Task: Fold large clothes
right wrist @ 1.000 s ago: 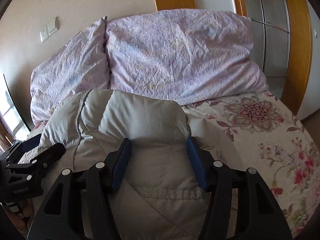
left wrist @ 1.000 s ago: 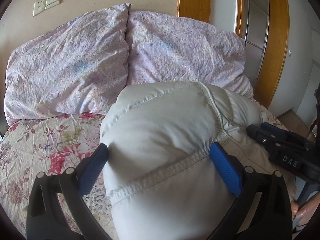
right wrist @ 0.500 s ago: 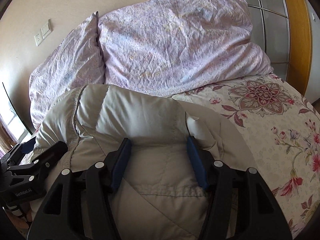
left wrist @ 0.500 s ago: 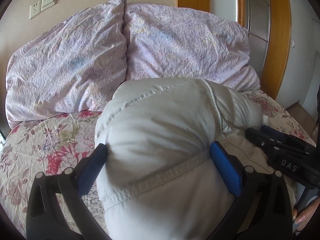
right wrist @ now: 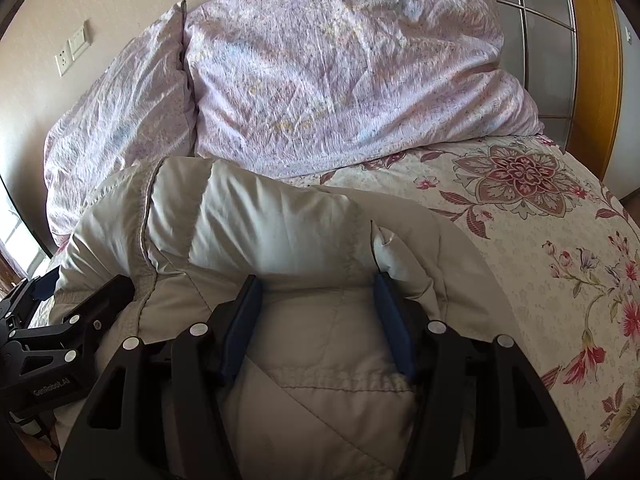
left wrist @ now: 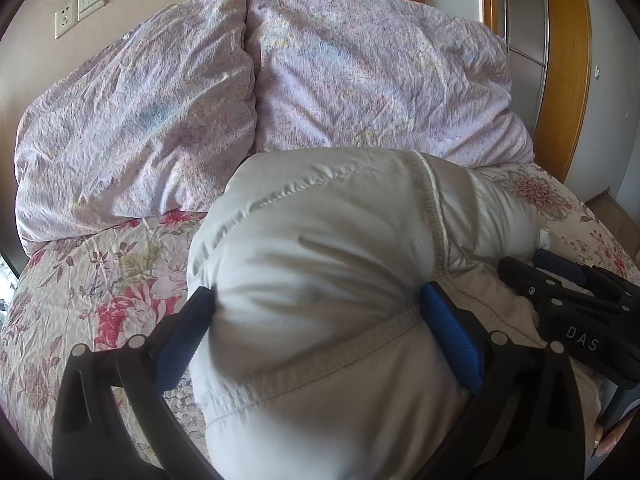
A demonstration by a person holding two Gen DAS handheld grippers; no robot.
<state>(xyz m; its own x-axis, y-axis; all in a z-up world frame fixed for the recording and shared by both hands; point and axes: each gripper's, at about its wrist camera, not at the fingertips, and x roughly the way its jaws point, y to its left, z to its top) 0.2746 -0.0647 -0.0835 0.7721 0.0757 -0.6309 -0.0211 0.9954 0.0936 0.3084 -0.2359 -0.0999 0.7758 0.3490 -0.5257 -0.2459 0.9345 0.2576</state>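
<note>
- A pale grey padded jacket (left wrist: 328, 280) is held bunched up above a bed (right wrist: 540, 248) that is spread with a flowered cover.
- The left gripper (left wrist: 316, 320) is clamped on a thick fold of the jacket: its jaws are pressed into the padding from both sides, and a stitched hem is seen running between them.
- The right gripper (right wrist: 316, 304) is likewise closed on the jacket, with a narrower bundle squeezed between its blue pads (right wrist: 240, 332).
- In the left wrist view the right gripper (left wrist: 568, 300) is seen just beside the left one, at the right edge, lying against the same garment.
- In the right wrist view the left gripper (right wrist: 68, 332) appears at the lower left.
- Two wrinkled lilac pillows (left wrist: 132, 120) are propped side by side against the wall at the head of the bed, behind the jacket.
- A socket and switch plate (left wrist: 80, 4) is mounted on the wall above the pillows.
- Wooden framing with frosted glass panels (right wrist: 556, 40) is seen to the right of the bed.
</note>
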